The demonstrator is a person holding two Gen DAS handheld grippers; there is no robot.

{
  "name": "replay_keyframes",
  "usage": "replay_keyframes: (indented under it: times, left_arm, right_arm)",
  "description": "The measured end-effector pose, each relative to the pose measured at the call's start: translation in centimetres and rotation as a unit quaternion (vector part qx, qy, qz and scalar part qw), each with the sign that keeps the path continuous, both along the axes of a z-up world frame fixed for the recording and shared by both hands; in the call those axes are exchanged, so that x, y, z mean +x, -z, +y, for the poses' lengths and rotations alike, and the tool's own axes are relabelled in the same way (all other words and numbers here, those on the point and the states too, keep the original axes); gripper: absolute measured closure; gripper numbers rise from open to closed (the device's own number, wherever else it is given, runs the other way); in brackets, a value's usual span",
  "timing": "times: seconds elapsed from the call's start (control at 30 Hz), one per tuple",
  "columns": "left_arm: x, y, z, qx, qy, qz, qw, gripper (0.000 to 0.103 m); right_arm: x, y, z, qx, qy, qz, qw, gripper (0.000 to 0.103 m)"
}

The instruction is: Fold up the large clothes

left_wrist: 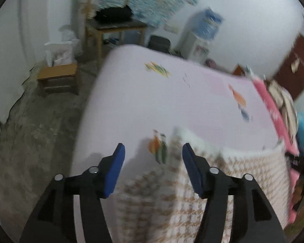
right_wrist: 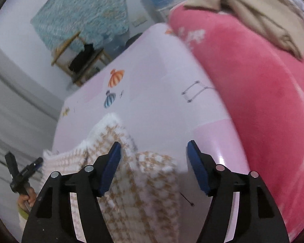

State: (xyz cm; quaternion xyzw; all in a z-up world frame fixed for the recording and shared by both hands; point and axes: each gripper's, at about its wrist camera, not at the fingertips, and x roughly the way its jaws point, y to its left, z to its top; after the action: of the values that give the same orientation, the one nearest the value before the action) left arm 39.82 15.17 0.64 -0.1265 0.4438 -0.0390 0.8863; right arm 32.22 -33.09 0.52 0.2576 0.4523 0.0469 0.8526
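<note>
A white and tan houndstooth knit garment (left_wrist: 223,174) lies on a pale pink bed sheet (left_wrist: 172,101) at the near edge of the bed. My left gripper (left_wrist: 153,151) is open and empty above the garment's left edge. In the right wrist view the same garment (right_wrist: 135,178) lies bunched under my right gripper (right_wrist: 153,149), which is open and empty. The left gripper (right_wrist: 24,172) also shows at the lower left of the right wrist view, held in a hand.
A bright pink blanket (right_wrist: 263,101) with beige clothes (right_wrist: 253,10) on top lies along the bed's right side. Beyond the bed stand a wooden chair (left_wrist: 111,24) with a dark item, a low wooden stool (left_wrist: 58,77) and a water dispenser (left_wrist: 204,30). Bare concrete floor (left_wrist: 40,131) lies left.
</note>
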Motion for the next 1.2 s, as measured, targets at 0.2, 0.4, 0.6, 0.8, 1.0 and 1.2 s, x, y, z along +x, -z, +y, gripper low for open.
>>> replay_keyframes:
  times: [0.2,0.4,0.6,0.8,1.0,1.2]
  left_arm:
    - [-5.6,-4.8,-0.5,-0.002,0.014,-0.055,0.9984,0.036]
    - [-15.2,-8.0,-3.3,-0.014,0.067,-0.110,0.9916,0.019]
    - [-23.7,-8.9,-7.1,0.014,0.089,-0.133,0.9870,0.006]
    - [-28.6,-8.5,-9.5,0.048,0.054,-0.131,0.9888,0.005]
    - [-30.8,-7.8,-11.4,0.103,0.021,-0.120,0.9871,0.006]
    - [-31.6,-7.8,-12.3,0.135,-0.025,-0.110,0.9843,0.005]
  right_arm:
    - [-5.4,-4.3,0.0,-0.047,0.029,-0.031,0.998,0.035]
    - [-12.5,-7.5,4.0,-0.076,-0.015,-0.070,0.995,0.022]
    - [-19.7,-8.5,10.7,-0.131,-0.068,-0.090,0.985,0.012]
    - [-24.7,-8.1,15.6,-0.196,-0.077,-0.102,0.972,0.008]
    - [-27.5,-7.7,17.6,-0.250,-0.055,-0.100,0.962,0.008]
    - [-29.0,-7.6,17.8,-0.265,-0.035,-0.094,0.959,0.008]
